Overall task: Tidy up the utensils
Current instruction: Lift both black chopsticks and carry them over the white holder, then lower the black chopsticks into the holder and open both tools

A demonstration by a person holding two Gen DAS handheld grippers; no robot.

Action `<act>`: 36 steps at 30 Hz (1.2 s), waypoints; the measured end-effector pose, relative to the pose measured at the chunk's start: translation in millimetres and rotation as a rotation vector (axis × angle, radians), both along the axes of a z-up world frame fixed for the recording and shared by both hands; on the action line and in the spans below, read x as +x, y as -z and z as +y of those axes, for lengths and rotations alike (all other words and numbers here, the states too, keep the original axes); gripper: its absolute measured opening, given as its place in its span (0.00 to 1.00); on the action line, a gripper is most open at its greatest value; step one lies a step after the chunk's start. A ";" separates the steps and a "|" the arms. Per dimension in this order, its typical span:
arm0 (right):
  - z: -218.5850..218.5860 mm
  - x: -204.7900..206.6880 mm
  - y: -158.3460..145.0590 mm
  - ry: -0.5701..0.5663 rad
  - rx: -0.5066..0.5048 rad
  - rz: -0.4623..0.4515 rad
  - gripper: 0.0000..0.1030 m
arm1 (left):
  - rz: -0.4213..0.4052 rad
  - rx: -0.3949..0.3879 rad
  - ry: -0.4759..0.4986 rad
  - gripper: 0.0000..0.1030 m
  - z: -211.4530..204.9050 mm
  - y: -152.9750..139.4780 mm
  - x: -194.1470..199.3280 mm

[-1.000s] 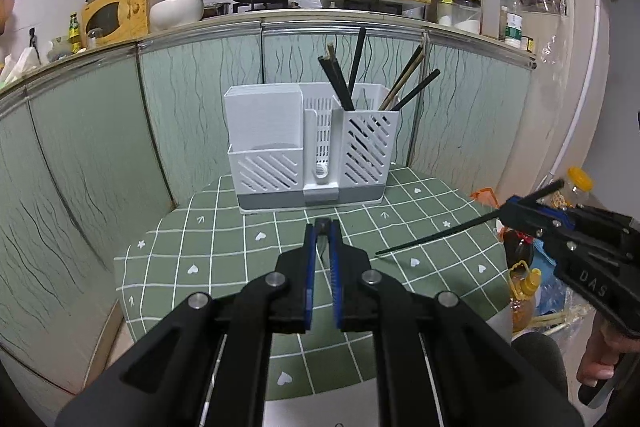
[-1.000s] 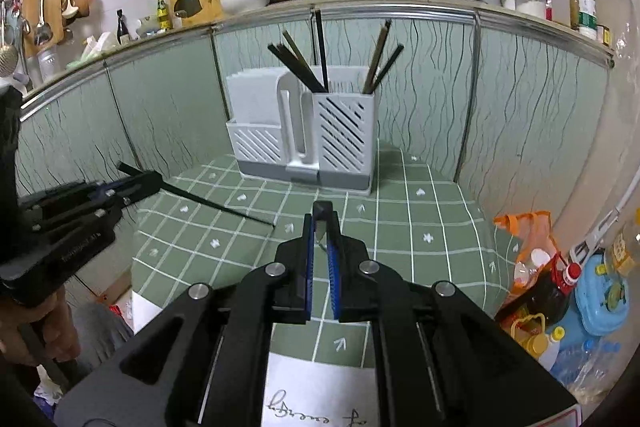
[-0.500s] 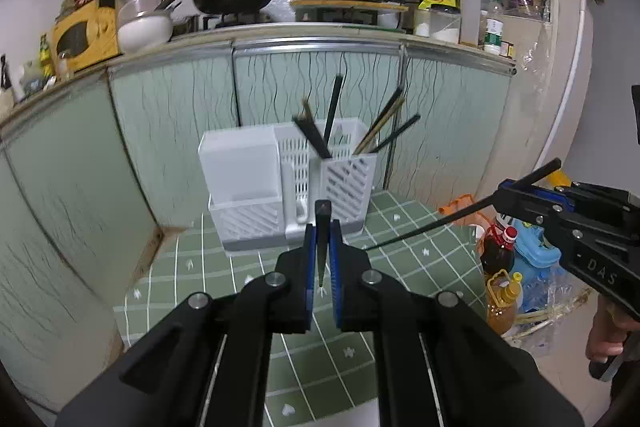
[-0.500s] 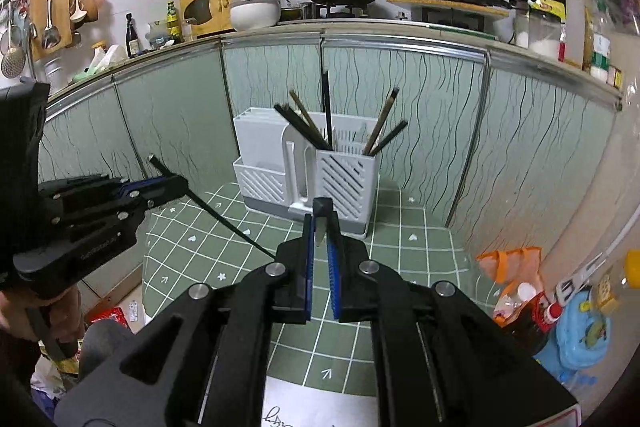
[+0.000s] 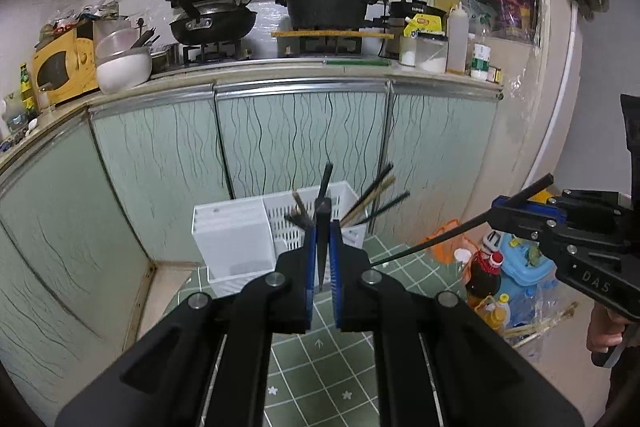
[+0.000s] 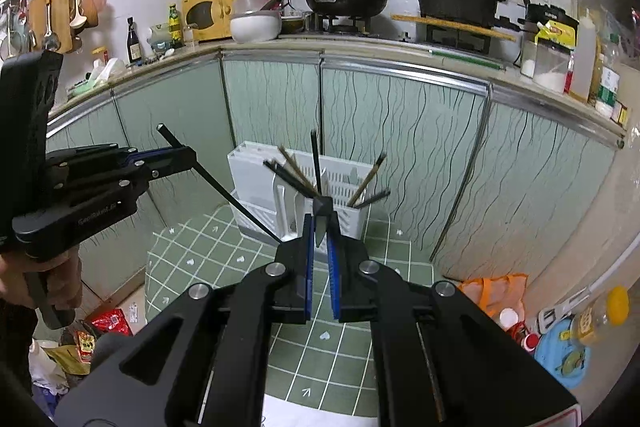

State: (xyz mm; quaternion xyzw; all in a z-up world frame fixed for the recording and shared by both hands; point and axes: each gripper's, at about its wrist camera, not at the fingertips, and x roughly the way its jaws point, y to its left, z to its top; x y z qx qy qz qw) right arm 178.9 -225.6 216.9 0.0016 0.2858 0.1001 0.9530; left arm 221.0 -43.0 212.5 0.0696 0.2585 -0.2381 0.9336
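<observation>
Two grippers, left gripper [image 5: 322,259] and right gripper [image 6: 320,239], each have jaws clenched on one black chopstick [image 5: 432,242], held above the counter [image 5: 320,355] before the white utensil holder [image 5: 232,243].

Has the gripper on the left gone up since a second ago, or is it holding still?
Yes. In its own view the left gripper has risen: the white utensil holder now sits lower, and the stove counter has come into fuller view. It stays shut on a black chopstick.
</observation>
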 end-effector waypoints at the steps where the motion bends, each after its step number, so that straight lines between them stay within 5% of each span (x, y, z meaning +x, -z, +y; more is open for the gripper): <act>1: 0.1 0.9 -3.9 -0.003 -0.003 -0.001 0.06 | -0.002 0.001 0.001 0.08 -1.3 -3.6 2.4; 9: -7.1 20.7 -51.3 -0.009 -0.014 -0.033 0.06 | -0.026 -0.013 0.031 0.08 -14.1 -42.6 20.9; 16: -10.5 44.2 -59.0 -0.007 -0.029 -0.025 0.06 | -0.054 -0.007 0.052 0.08 -31.3 -61.0 39.0; 34: -25.4 113.5 1.9 -0.031 -0.013 0.057 0.06 | 0.011 0.021 0.075 0.08 -58.2 -3.3 99.6; 36: -27.6 120.5 8.0 -0.044 -0.009 0.075 0.24 | 0.014 0.032 0.069 0.09 -57.1 1.9 102.5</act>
